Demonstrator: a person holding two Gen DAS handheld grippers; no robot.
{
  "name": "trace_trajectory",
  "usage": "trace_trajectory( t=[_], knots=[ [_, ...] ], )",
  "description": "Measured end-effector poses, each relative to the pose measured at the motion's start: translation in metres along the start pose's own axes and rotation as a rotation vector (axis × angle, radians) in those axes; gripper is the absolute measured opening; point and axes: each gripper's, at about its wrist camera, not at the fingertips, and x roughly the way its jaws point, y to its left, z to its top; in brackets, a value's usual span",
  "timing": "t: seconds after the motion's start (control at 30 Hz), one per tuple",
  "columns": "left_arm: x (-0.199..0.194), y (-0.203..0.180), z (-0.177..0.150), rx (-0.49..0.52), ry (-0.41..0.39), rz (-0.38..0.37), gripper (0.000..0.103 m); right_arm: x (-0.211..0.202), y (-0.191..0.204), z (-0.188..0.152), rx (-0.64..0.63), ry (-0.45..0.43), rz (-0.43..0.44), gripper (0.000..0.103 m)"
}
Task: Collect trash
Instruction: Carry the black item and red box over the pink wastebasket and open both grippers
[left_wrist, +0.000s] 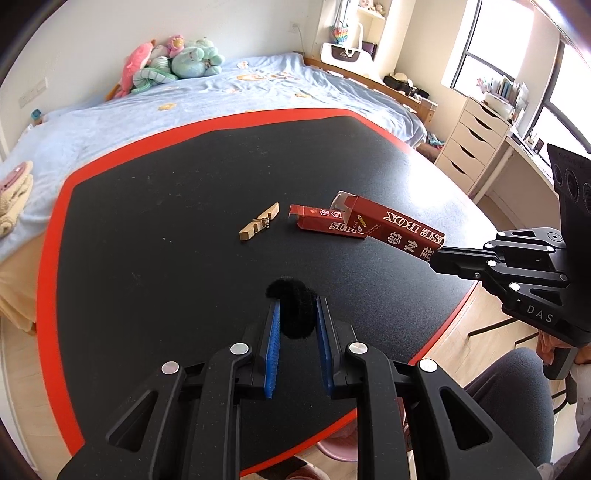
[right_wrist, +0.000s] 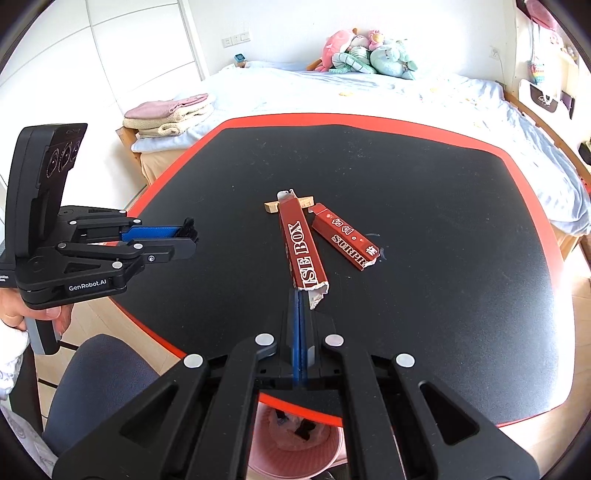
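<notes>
My left gripper (left_wrist: 295, 314) is shut on a black fuzzy wad (left_wrist: 293, 308) and holds it above the black table; the gripper also shows in the right wrist view (right_wrist: 188, 236). My right gripper (right_wrist: 302, 295) is shut on the torn end of a long red box piece (right_wrist: 301, 251), which also shows in the left wrist view (left_wrist: 395, 225), its far end lifted. A second red box piece (right_wrist: 345, 240) lies flat beside it, also in the left wrist view (left_wrist: 325, 223). A wooden clip (left_wrist: 258, 221) lies on the table to the left of it.
The black table with a red rim (left_wrist: 59, 236) stands next to a bed (left_wrist: 184, 99). A pink bin (right_wrist: 295, 435) sits under the table's near edge. A white drawer unit (left_wrist: 469, 147) stands at the right. A person's knee (right_wrist: 99, 376) is near the table.
</notes>
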Motion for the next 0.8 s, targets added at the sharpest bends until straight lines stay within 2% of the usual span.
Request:
trace_trajectory(
  t=[0.4,0.8],
  knots=[
    [-0.033,-0.041,-0.028,0.056,-0.001,-0.054,0.018,-0.055,0.016,-0.035,0.005,-0.006,-0.032,0.000],
    [-0.046,-0.075,-0.063,0.102,0.035,-0.099,0.018,-0.092,0.032,-0.084,0.019,0.028,-0.039,0.000]
  ],
)
